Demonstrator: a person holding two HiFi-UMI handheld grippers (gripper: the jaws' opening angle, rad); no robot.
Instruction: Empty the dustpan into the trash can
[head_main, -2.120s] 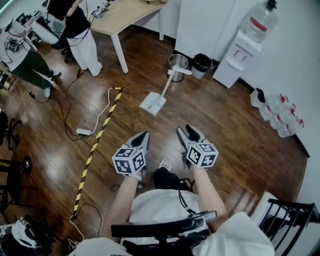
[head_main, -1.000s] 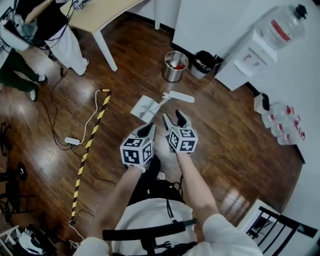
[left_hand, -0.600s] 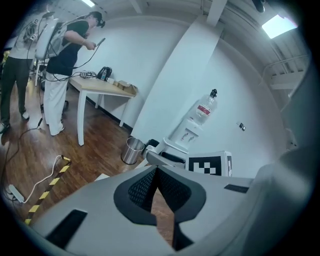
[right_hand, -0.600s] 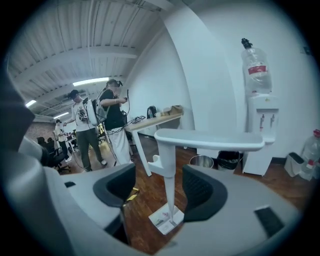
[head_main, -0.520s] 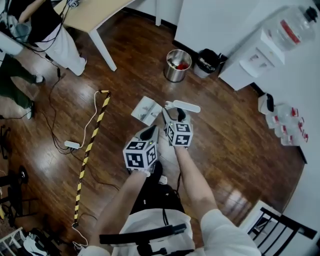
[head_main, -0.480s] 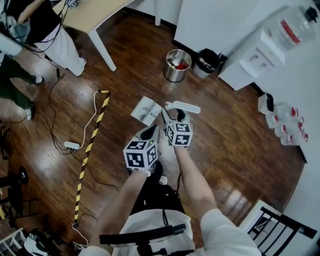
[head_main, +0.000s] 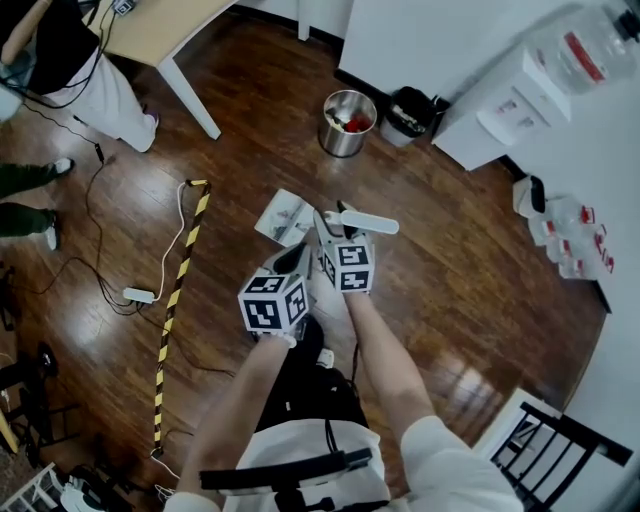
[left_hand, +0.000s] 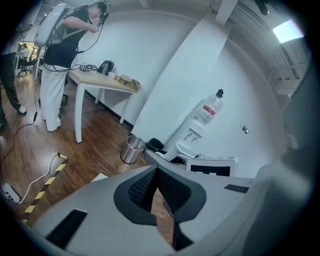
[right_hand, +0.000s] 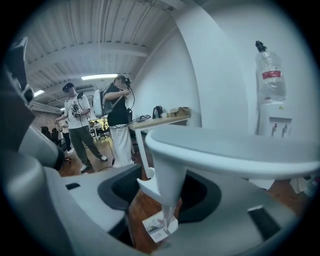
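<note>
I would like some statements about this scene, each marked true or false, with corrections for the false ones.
1. The round silver metal trash can stands upright on the wooden floor. True.
2. The white long-handled dustpan is held over that can. False: it stands on the floor, apart from the can.
3. The left hand-held gripper grips the dustpan. False: its jaws are together on nothing.
4. The dustpan's handle stands between the jaws of the right hand-held gripper. True; they have just been closing.
</note>
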